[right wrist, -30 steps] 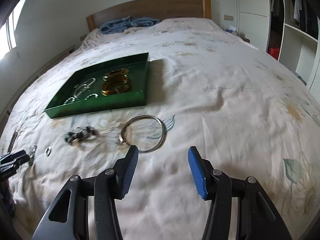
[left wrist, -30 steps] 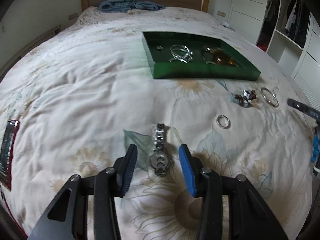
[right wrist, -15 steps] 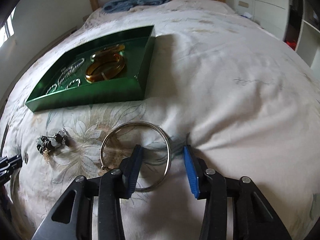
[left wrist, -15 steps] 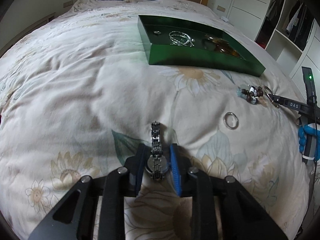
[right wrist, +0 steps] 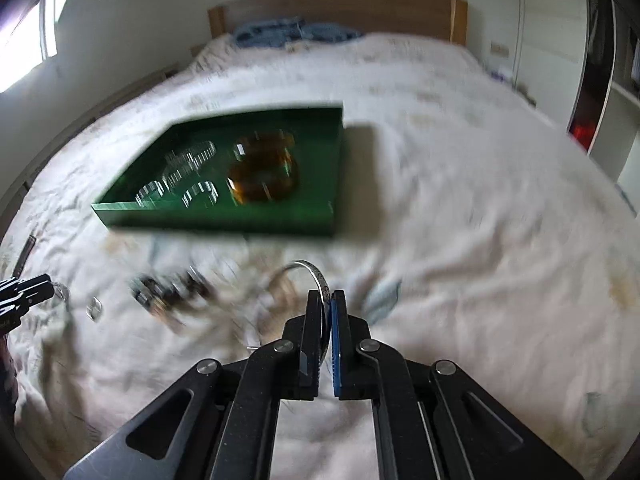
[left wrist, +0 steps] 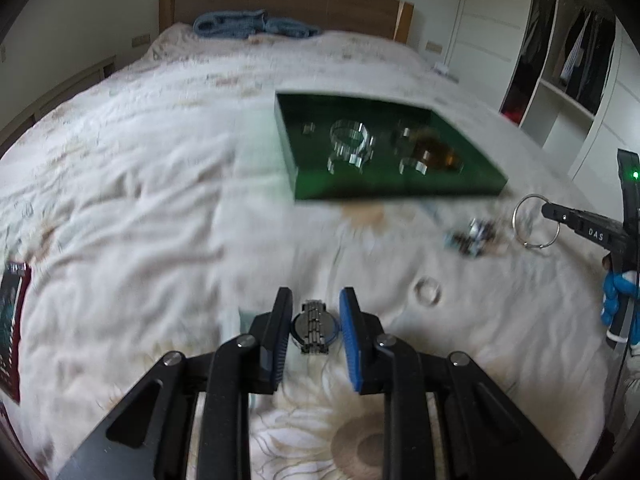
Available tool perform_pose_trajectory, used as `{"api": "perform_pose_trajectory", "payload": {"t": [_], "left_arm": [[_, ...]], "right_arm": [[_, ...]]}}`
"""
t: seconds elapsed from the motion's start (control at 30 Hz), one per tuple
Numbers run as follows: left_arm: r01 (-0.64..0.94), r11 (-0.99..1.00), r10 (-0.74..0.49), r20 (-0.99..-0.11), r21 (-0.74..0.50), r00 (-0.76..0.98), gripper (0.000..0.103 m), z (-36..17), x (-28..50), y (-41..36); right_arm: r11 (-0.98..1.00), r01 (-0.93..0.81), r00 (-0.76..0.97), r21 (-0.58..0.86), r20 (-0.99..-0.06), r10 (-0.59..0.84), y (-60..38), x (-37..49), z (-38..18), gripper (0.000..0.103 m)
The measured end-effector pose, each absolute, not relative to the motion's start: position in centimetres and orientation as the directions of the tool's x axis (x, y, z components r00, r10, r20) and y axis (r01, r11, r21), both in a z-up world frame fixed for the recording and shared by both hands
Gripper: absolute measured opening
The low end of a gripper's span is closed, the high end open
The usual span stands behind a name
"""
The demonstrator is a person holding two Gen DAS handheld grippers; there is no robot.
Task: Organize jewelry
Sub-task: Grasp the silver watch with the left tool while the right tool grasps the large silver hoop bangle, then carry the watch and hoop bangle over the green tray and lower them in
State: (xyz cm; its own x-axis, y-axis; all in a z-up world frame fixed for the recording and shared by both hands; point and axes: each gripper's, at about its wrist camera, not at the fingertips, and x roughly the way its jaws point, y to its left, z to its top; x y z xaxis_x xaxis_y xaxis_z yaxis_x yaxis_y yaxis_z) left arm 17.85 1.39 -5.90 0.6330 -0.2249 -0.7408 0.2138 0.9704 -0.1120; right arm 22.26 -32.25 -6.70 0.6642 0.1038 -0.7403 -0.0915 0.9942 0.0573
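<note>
Jewelry lies scattered over a floral bedspread (left wrist: 120, 200), and each gripper has a piece of it. Nearest in the left wrist view, the left gripper (left wrist: 315, 320) has its blue pads pressed against the round case of a silver watch (left wrist: 313, 330), whose link band pokes out between them. In the right wrist view the right gripper (right wrist: 326, 312) has its fingers squeezed nearly together on the rim of a thin silver bangle (right wrist: 316, 274), which arcs up and away to the left from the tips.

A little farther out, a small silver ring (left wrist: 428, 292) sits on the cover to the right of the watch. Beyond it a cluster of dark beads (left wrist: 472, 236), probably a bracelet though blur makes that hard to tell, lies just beside the bangle.

Farther still, a shallow green tray (left wrist: 292, 168) rests flat on the bed, holding silvery bracelets (left wrist: 350, 144) on its left side and amber bangles (left wrist: 434, 154) on its right.

At the far end, a blue cloth (left wrist: 252, 26) is bunched against the wooden headboard (left wrist: 288, 4).
</note>
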Motion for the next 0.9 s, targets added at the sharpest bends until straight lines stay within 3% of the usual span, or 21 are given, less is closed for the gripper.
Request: {"api": "perform_pose_trajectory", "payload": {"t": [0.23, 0.43, 0.9], "left_arm": [[0.245, 0.96, -0.27, -0.685, -0.135, 0.677, 0.02, -1.5, 22.3, 0.5], [0.237, 0.959, -0.279, -0.687, -0.158, 0.671, 0.02, 0.0, 29.8, -1.5], [0.223, 0.961, -0.267, -0.768, -0.165, 0.582, 0.02, -5.1, 42.1, -6.0]], "right_arm": [[0.993, -0.102, 0.76, 0.051, -0.641, 0.111, -30.7, 25.2, 0.3, 0.005], [0.985, -0.109, 0.786, 0.13, -0.595, 0.166, -28.3, 31.4, 2.7, 0.005], [0.942, -0.084, 0.67, 0.324, -0.681, 0.294, -23.9, 44.3, -5.2, 0.005]]}}
